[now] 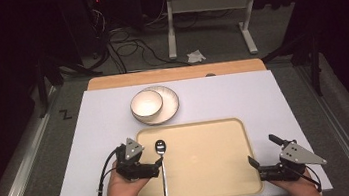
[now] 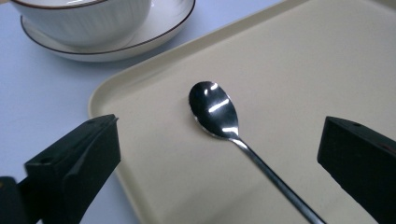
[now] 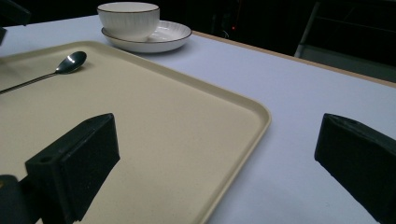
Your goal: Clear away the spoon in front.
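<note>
Where tray (image 1: 221,163) meets table, spoon (image 2: 215,111) just beyond spread, empty left gripper (image 2: 219,158).

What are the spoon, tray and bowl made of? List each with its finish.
Spoon: polished metal, likely steel; mirror-bright highlights.
Tray: probably plastic, matte cream; faintly speckled, rounded moulded rim.
Bowl: apparently glazed ceramic, glossy white with a dark rim line and fine ribbing.

We see a dark room, grey carpet floor (image 1: 215,37), tangled black cables (image 1: 126,46) far left, white desk legs (image 1: 169,23) beyond, crumpled paper (image 1: 196,55).
</note>
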Motion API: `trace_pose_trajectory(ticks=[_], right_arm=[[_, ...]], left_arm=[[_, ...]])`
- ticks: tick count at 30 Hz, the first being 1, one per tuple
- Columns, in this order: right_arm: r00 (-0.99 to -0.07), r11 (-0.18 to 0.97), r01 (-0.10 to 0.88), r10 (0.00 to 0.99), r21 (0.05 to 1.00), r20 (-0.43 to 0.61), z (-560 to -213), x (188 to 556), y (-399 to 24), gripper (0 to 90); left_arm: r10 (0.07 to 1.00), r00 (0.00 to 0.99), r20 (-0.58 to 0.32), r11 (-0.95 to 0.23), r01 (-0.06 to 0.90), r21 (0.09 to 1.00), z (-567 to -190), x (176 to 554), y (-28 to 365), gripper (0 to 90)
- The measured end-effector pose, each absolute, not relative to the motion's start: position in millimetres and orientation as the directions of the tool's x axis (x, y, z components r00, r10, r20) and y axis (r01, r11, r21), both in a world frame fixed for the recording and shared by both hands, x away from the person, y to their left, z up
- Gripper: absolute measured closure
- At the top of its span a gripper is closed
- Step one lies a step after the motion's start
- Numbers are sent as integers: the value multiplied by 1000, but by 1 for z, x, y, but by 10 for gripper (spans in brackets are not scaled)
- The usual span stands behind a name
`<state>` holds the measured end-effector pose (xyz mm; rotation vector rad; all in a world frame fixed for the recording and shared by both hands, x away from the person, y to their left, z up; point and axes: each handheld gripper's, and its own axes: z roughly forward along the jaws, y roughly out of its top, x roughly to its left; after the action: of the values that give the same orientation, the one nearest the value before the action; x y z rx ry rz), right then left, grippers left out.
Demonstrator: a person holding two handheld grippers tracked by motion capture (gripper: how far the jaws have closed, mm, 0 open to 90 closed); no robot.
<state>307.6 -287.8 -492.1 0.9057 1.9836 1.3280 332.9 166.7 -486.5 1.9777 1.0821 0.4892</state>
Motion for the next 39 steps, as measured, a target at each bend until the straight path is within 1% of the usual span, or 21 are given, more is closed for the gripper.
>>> trace_pose_trajectory(ticks=[5, 9, 10, 11, 14, 16, 17, 20, 22, 25, 39], right_arm=[[-604, 275, 213, 791, 938, -94, -492, 307, -288, 4], [-604, 276, 209, 791, 938, -98, -493, 307, -288, 4], [-605, 278, 211, 790, 937, -98, -494, 307, -287, 4], [-608, 276, 211, 788, 938, -95, -494, 307, -287, 4], [-607, 277, 211, 789, 937, -97, -494, 307, -284, 4], [-608, 276, 209, 788, 938, -97, -493, 306, -282, 4], [-610, 278, 202, 786, 939, -101, -493, 306, -282, 4], [-612, 285, 201, 784, 937, -106, -494, 306, -280, 4], [-611, 286, 220, 786, 933, -97, -496, 307, -279, 4], [-616, 291, 213, 781, 933, -103, -497, 308, -280, 4], [-612, 279, 209, 785, 937, -97, -495, 307, -285, 5]], left_arm=[[832, 552, -58, -264, 485, 834, -481, 312, 197, 0], [832, 549, -81, -208, 443, 872, -490, 289, 225, 0], [830, 549, -95, -197, 449, 872, -491, 286, 229, 0], [831, 547, -100, -193, 451, 871, -489, 284, 233, 0], [848, 524, -84, -164, 410, 897, -483, 280, 241, 0], [851, 512, -115, -127, 413, 902, -486, 282, 246, 4], [854, 506, -118, -126, 423, 897, -489, 285, 248, 7], [859, 494, -135, -131, 467, 875, -496, 291, 251, 2], [851, 510, -126, -140, 452, 881, -494, 290, 249, 2], [845, 526, -93, -169, 428, 888, -491, 288, 243, 5], [841, 530, -106, -175, 453, 874, -495, 289, 237, 9]])
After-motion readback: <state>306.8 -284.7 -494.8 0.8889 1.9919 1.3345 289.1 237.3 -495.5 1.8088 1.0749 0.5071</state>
